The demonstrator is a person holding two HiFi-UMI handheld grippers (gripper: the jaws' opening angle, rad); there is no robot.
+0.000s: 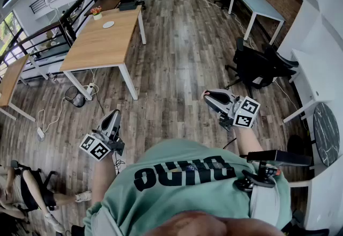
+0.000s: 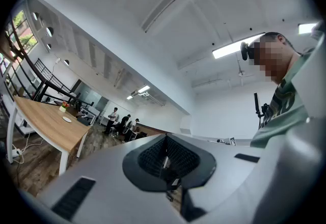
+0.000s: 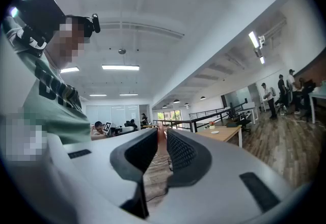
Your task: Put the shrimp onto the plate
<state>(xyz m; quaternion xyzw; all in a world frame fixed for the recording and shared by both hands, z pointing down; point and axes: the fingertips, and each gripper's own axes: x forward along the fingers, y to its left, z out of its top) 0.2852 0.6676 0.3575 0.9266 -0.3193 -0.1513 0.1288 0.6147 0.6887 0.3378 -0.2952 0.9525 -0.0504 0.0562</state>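
Over the plank floor [image 1: 177,52], both grippers hang in front of the person, away from any work surface, so this looks like carrying rather than placing. The right gripper [image 1: 207,95] has its jaws drawn narrow on a small pink sliver at their tips, which I take for the shrimp [image 3: 161,134]. The left gripper [image 1: 114,117] has its jaws pressed together on nothing, kept spare. A white disc [image 1: 108,24] on the wooden table [image 1: 96,50], well apart, may be the plate

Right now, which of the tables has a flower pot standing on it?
The light-wood table with white legs at left: a flower pot and a white dish sit at its far end. The pale table at upper right looks bare.
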